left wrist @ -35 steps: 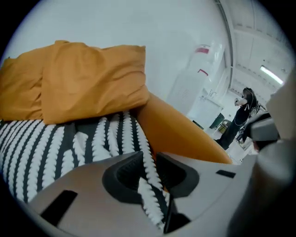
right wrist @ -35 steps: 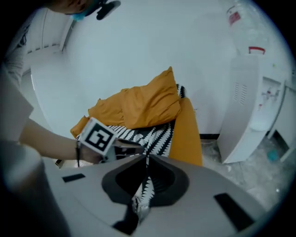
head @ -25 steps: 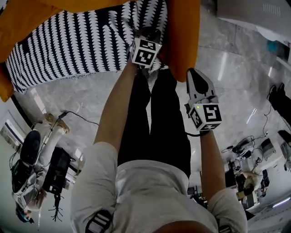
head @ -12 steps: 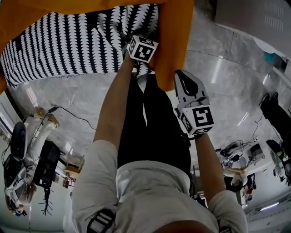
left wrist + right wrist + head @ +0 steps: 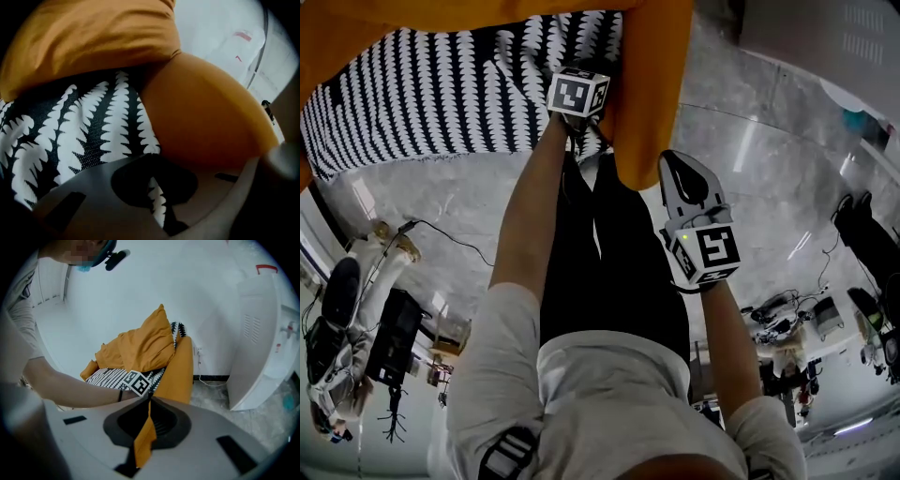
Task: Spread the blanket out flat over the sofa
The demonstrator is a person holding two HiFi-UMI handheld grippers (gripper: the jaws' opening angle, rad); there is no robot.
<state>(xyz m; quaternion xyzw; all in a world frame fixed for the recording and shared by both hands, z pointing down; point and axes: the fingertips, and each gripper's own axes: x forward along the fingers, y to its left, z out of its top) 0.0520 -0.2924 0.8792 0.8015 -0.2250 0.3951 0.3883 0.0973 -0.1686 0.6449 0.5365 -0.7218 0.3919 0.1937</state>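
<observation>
A grey polished floor (image 5: 787, 141) is seen under an orange sofa (image 5: 319, 56), which stands against a white wall (image 5: 140, 282). The black-and-white patterned blanket (image 5: 441, 94) is laid across the seat, its front edge hanging toward the floor.

The left gripper (image 5: 153, 164) is held at the blanket's right end, beside a smooth orange mass. Its jaws have just been closing, and a fold of the patterned fabric is now pinched between them.

The right gripper (image 5: 150, 401) is held nearer the body, well apart from the seat. Its jaws are closed on a narrow strip of orange cloth (image 5: 144, 441). Whether that cloth is part of the blanket cannot be told.

In the head view the left jaws are hidden behind the marker cube (image 5: 578, 92); the pinch is shown only in the left gripper view. Only in the right gripper view are a crumpled orange heap (image 5: 140, 345) on the seat and a white cabinet (image 5: 262, 343) to the right seen. Dark equipment (image 5: 394, 342) on the floor is shown in the head view alone.
</observation>
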